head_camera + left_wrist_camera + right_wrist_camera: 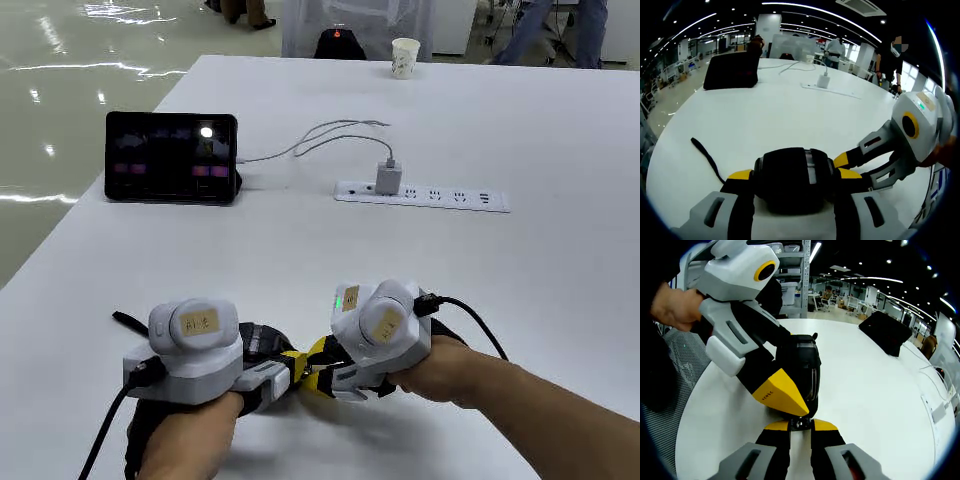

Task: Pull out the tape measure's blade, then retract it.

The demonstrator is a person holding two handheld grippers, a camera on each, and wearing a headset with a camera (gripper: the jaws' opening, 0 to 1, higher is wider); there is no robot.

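Observation:
A black tape measure [792, 177] is clamped between the yellow-tipped jaws of my left gripper [795, 175], which is shut on its case. In the head view the case [262, 342] sits low over the white table [330, 250], just past the left gripper [285, 365]. My right gripper [801, 426] meets it from the other side, jaws nearly together on the small blade tip [800, 423] at the case's mouth [805, 410]. No length of blade shows between tip and case. A black wrist strap [705, 156] trails from the case across the table.
A dark tablet [172, 157] stands at the far left. A white power strip [420, 195] with a plugged charger [388, 178] and cable lies mid-table. A paper cup [405, 57] stands at the far edge. People stand beyond the table [890, 60].

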